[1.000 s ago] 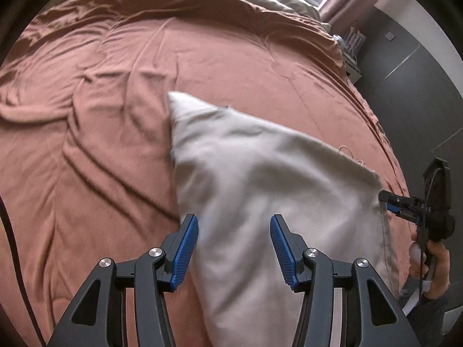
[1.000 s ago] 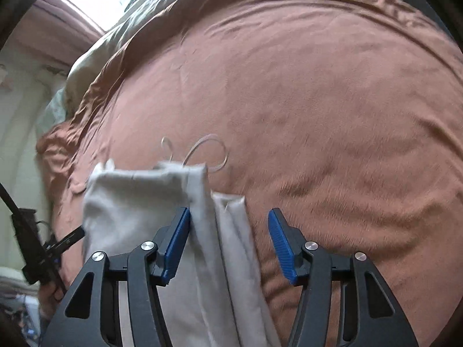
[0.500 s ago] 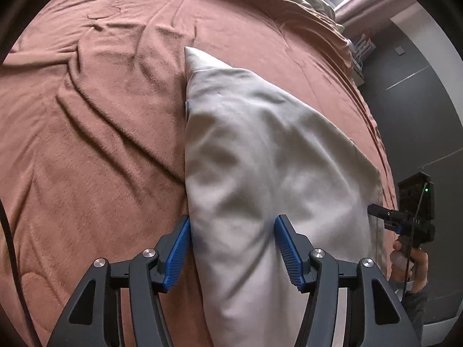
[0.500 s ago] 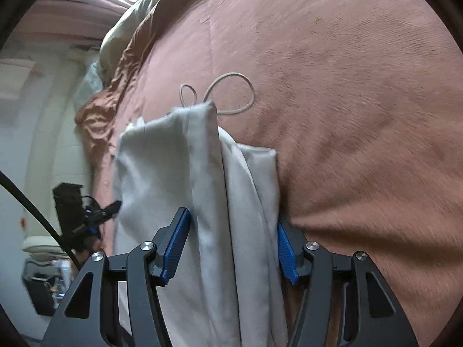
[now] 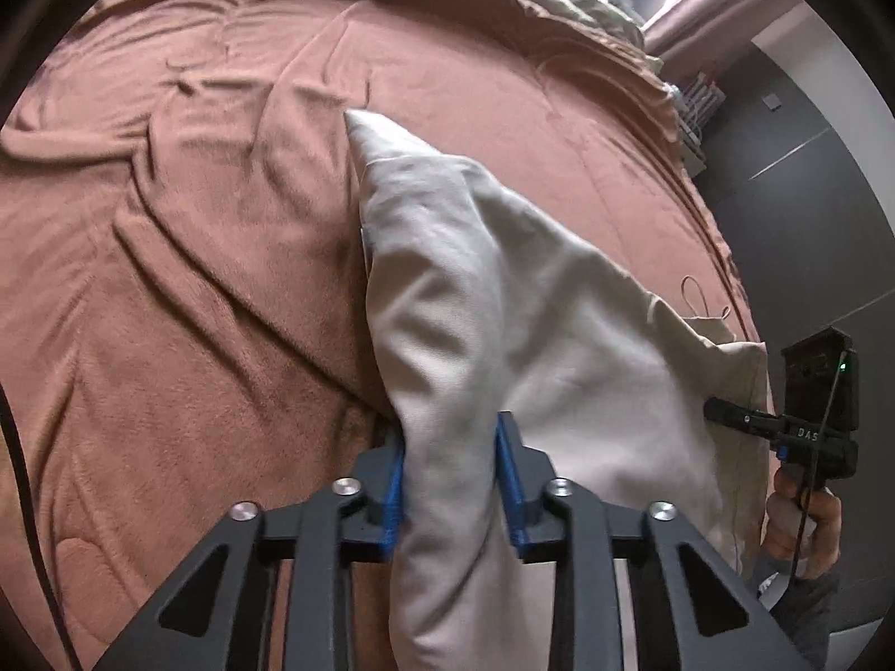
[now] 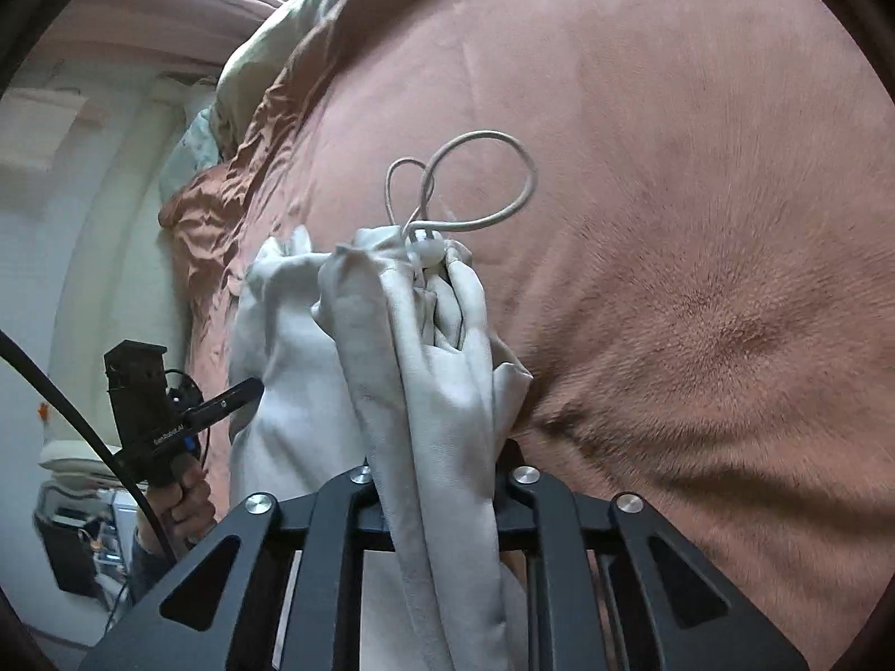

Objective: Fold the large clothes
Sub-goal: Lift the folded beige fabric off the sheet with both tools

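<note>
Left tool (image 5: 450, 481) and right tool (image 6: 436, 481) each pinch a bunched fold of the grey garment (image 5: 503, 307) above the brown bed (image 5: 196, 279)

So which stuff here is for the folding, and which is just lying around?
For the folding:
- grey garment, bunched up
- left gripper, shut on the garment
- right gripper, shut on the garment
- drawstring at the garment's end

Just there:
- brown blanket under it all
- olive bedding at the far end
</note>
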### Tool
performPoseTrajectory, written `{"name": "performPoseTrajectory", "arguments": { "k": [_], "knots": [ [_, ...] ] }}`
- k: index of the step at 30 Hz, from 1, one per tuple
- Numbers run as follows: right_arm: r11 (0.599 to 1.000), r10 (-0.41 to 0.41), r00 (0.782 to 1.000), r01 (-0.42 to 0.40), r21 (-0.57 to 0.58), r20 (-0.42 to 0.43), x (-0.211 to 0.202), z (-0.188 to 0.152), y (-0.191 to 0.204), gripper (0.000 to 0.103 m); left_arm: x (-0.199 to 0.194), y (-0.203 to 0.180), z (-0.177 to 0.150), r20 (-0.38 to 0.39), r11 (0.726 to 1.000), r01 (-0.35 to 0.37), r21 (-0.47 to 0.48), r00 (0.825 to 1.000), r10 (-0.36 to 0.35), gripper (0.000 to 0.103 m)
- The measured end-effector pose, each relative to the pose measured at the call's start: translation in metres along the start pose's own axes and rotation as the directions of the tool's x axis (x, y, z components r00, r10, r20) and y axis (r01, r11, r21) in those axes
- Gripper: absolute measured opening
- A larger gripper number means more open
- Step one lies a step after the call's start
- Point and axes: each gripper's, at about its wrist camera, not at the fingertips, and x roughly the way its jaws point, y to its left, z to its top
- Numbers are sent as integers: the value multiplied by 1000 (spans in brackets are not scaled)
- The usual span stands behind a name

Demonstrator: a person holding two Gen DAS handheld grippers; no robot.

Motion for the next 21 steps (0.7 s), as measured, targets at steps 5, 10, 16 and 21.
{"name": "performPoseTrajectory", "arguments": {
  "k": [5,10,16,21],
  "knots": [
    [999,-5,998,8,-50,66,-26,-22,30,9,-32,-16,-2,50,999,12,37,999,-13,20],
    [997,5,990,6,-82,140,-58,-51,50,9,-74,-39,-8,110,997,23,77,993,-32,18],
    [993,22,971,7,-120,240,-114,-90,67,9,-120,-81,-19,186,991,39,129,980,-63,17],
    [990,24,946,23,-140,324,-170,-125,71,9,-153,-128,-31,232,982,62,178,967,-103,16]
  ]
}}
